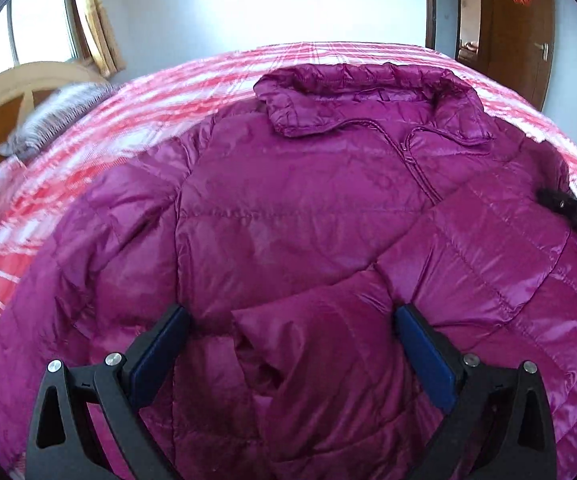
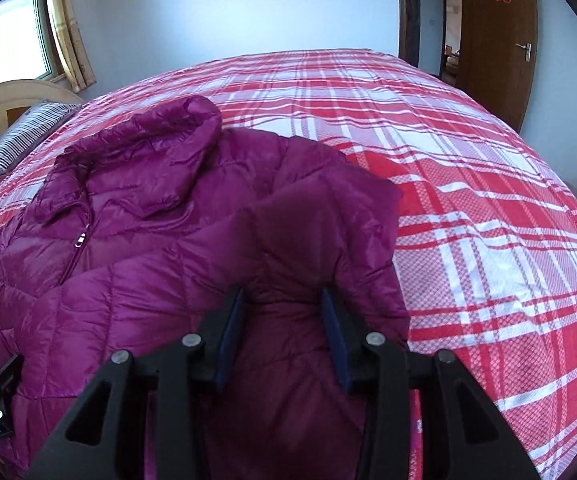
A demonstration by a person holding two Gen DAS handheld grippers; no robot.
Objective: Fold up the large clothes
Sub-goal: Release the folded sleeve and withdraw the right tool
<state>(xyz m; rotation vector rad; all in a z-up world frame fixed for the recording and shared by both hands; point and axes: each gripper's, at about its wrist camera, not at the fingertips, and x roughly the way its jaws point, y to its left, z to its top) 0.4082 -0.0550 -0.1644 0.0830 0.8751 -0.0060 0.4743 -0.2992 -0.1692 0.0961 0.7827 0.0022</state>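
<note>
A magenta quilted down jacket [image 1: 288, 208] lies front-up on a bed, collar [image 1: 368, 100] at the far end, zipper closed. Its right sleeve [image 1: 468, 248] is folded across the chest. My left gripper [image 1: 292, 320] hovers open over the lower front of the jacket, holding nothing. In the right wrist view the jacket [image 2: 148, 220] fills the left half. My right gripper [image 2: 282, 300] has its jaws partly closed with a bunched fold of the jacket's right side [image 2: 288, 320] between them. The right gripper's body also shows in the left wrist view [image 1: 576, 212].
The bed has a red and white plaid cover [image 2: 468, 200]. A striped pillow [image 2: 28, 136] and wooden headboard [image 2: 8, 96] are at the left. A window with curtains [image 2: 68, 40] is behind, a brown door [image 2: 500, 40] at the far right.
</note>
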